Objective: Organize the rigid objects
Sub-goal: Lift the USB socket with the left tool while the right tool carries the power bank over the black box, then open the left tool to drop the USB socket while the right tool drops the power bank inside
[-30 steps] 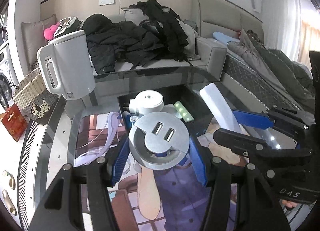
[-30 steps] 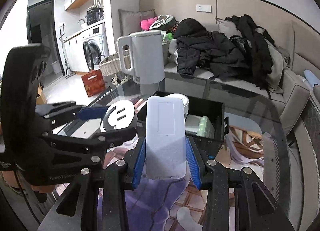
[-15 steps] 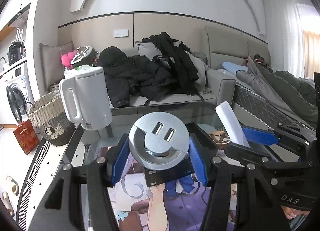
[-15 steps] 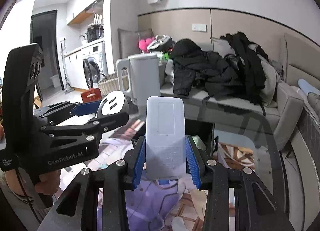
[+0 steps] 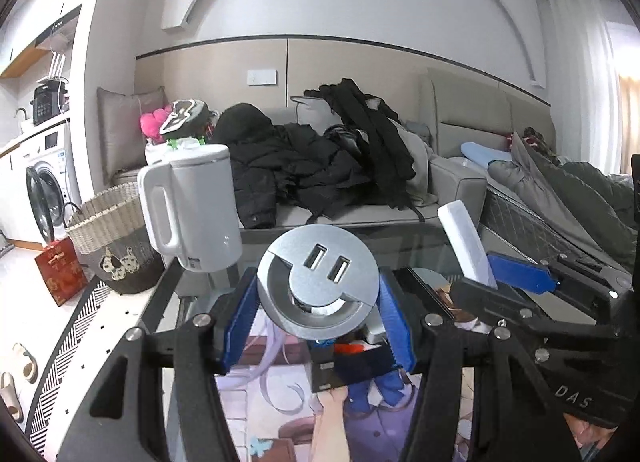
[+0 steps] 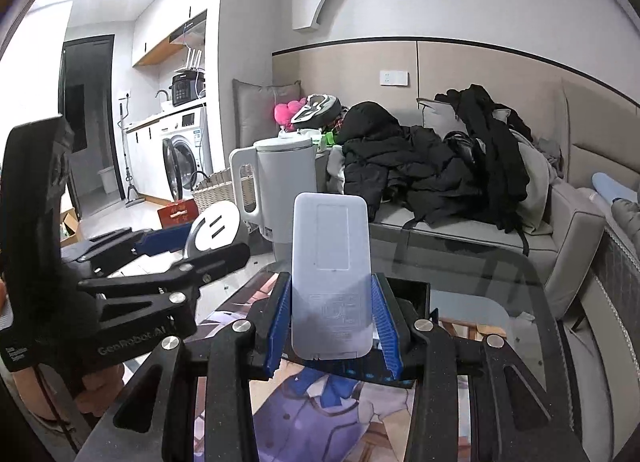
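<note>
Left gripper [image 5: 318,318]: your blue pads pinch the round silver disc [image 5: 318,282] at its two sides; it stands centre frame, USB slots facing the camera. A second ago it sat lower, over the open box; now it is lifted and the view looks across to the sofa.
Right gripper [image 6: 331,320]: your pads clamp the white slab [image 6: 330,276] by its long edges, upright in mid-frame. The grip matches the earlier frames; only the height has changed.
Box [image 6: 412,294]: the black box that filled mid-frame a second ago now shows only as a rim behind the slab in the right view, and a dark corner low centre under the disc in the left view.
Kettle [image 5: 192,206]: white, left of centre on the glass table [image 5: 400,242]; earlier it stood at the upper left of the frame, now it is nearer the middle.
Mat [image 6: 320,414]: the printed mat lies under both grippers along the bottom of each view.
Sofa [image 6: 460,218]: piled with black clothes, it now fills the middle band.
</note>
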Motion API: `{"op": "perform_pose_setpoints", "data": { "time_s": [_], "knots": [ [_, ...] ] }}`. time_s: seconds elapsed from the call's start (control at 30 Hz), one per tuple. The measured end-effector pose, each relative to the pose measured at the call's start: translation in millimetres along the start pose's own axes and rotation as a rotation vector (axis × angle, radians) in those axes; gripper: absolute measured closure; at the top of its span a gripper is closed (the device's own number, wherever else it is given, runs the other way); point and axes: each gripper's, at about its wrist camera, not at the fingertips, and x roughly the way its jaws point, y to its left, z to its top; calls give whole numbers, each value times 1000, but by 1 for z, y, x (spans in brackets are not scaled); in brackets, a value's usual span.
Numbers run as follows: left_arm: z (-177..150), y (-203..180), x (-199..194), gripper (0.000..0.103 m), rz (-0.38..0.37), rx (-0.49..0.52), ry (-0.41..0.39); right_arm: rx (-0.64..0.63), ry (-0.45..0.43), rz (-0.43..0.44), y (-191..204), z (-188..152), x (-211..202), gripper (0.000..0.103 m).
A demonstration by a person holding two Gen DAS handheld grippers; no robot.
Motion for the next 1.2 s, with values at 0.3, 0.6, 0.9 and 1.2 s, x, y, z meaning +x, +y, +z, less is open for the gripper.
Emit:
{"op": "perform_pose_setpoints", "data": {
  "time_s": [0.3,0.6,0.9,1.2],
  "knots": [
    [5,4,3,46,45,14,-28,4,-28,-8,5,6,4,64],
    [10,11,25,46,67,-31,-9,19,-39,-49,2,14,18,64],
    [15,9,60,46,64,-76,16,56,-27,-121,-21,21,47,63],
    [9,3,101,46,84,-81,74,91,57,-151,-47,18,90,64]
  ]
}}
